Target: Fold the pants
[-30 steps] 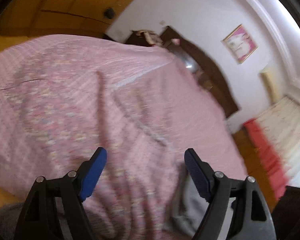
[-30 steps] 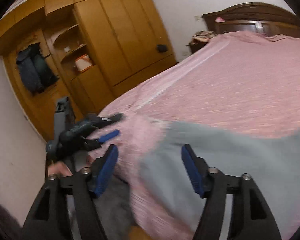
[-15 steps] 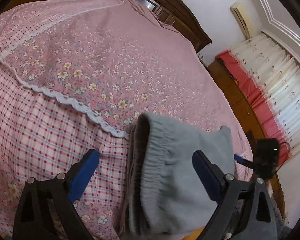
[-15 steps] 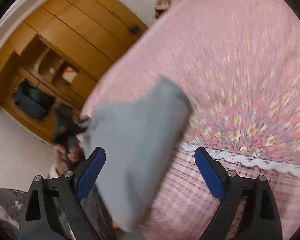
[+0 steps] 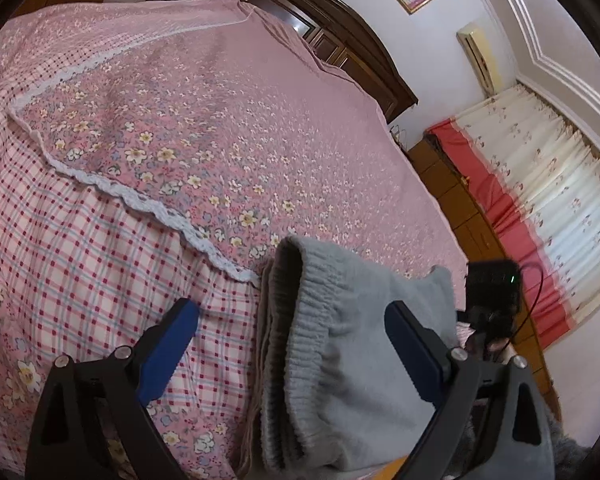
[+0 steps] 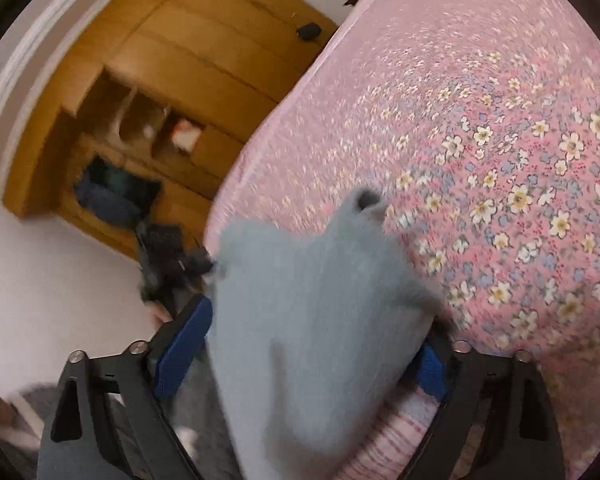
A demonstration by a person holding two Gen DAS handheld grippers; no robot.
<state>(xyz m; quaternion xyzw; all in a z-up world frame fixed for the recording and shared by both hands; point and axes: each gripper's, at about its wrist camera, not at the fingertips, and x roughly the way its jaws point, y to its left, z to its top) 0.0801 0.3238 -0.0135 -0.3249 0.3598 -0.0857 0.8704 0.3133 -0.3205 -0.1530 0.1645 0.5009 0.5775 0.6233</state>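
The gray pants (image 5: 340,360) lay bunched at the bottom middle of the frame, on the bed (image 5: 180,140) edge. The left gripper (image 5: 292,344) stood wide apart around the waistband, ready to grab. The right gripper (image 6: 312,344) was closing around the cloth.

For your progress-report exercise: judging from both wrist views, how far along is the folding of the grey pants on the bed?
Done: the grey pants lie bunched on the pink floral bedspread, layers stacked at the waistband. In hand: the left gripper hangs open over them; the right gripper is closing around them. Left: flattening and final folds.
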